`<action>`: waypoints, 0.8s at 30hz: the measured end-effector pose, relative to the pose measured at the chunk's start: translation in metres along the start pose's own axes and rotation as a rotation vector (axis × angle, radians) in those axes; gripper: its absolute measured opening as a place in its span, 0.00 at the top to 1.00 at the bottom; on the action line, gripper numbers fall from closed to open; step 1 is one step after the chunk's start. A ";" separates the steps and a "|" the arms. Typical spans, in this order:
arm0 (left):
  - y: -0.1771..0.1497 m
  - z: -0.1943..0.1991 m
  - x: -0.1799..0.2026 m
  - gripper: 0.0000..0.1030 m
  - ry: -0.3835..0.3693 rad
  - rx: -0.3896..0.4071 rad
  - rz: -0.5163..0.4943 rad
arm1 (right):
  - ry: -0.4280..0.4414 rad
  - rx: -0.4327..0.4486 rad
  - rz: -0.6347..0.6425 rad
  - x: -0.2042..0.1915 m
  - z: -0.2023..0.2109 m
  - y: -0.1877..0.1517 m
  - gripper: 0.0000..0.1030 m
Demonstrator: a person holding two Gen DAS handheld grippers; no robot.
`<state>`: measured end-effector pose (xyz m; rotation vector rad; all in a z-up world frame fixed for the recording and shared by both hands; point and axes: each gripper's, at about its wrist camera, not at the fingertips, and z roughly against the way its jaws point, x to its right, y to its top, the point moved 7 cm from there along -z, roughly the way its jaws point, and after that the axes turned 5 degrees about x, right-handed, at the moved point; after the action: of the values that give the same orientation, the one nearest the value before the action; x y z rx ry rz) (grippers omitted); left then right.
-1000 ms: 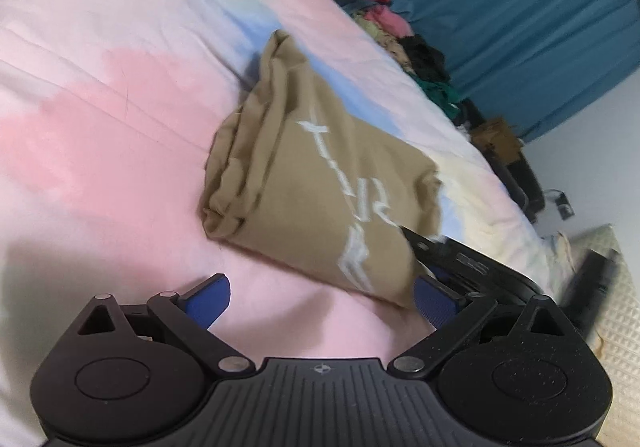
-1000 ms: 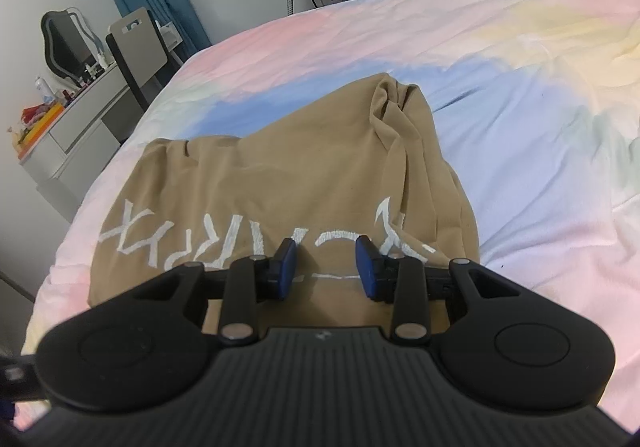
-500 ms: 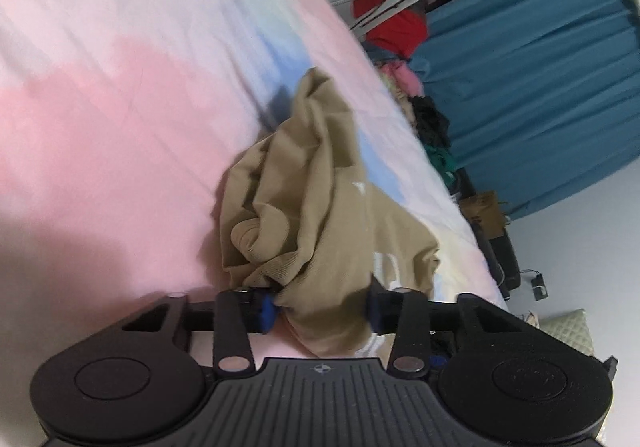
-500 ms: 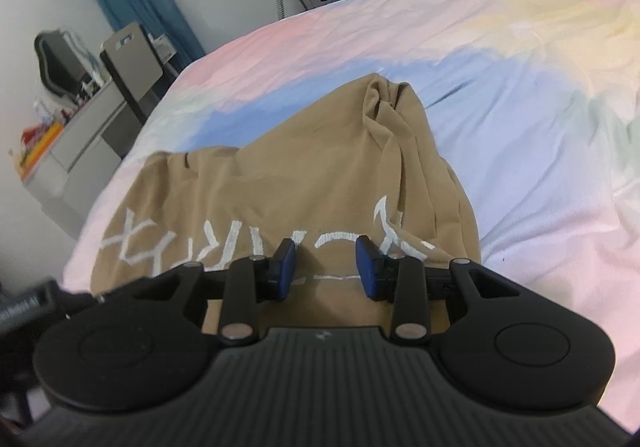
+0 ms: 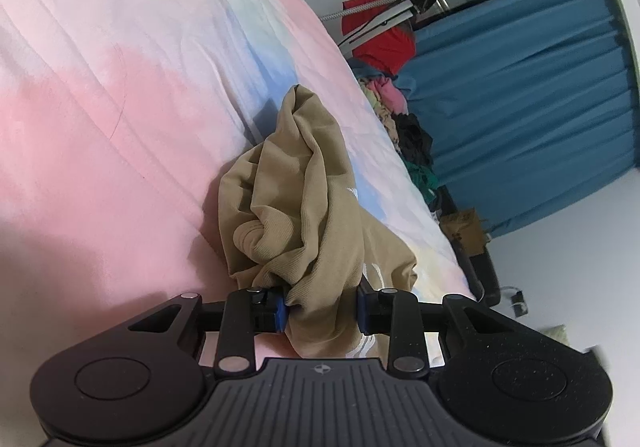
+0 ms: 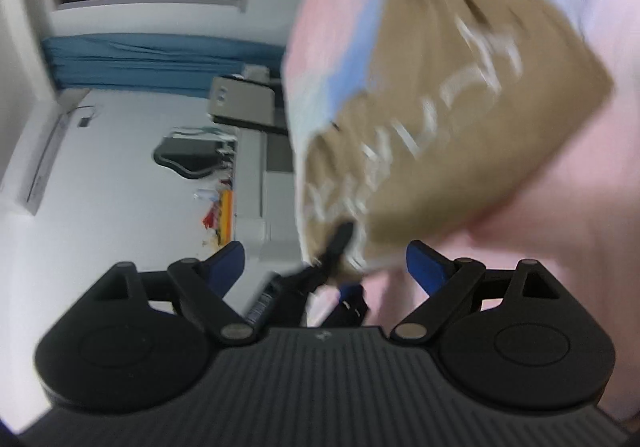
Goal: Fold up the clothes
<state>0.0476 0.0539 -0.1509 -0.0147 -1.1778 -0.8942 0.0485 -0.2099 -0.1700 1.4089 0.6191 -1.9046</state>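
Pastel pink-and-blue bedding covers the bed (image 5: 120,95), and blue curtains (image 5: 520,95) hang behind a clothes pile (image 5: 400,119) at its far side. On the bed I see the tan shirt (image 5: 304,199), bunched, its near edge pinched between the pads of my left hand-held gripper (image 5: 320,311). My right hand-held gripper (image 6: 324,263) is spread wide just beside the shirt's lettered edge, touching nothing; that view is blurred.

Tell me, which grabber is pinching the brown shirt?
The left gripper. Its blue fingers are squeezed on a bunch of the tan shirt. The right gripper is wide open, with nothing between its fingers.
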 end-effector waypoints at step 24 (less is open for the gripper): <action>-0.001 0.068 0.059 0.75 -0.239 -0.080 0.340 | 0.030 0.387 -0.180 0.000 0.100 0.041 0.75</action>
<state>-0.0009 0.0487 -0.0755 -0.3854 -1.3113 -0.6487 0.0159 -0.3085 -0.1391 1.6692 0.4150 -2.2374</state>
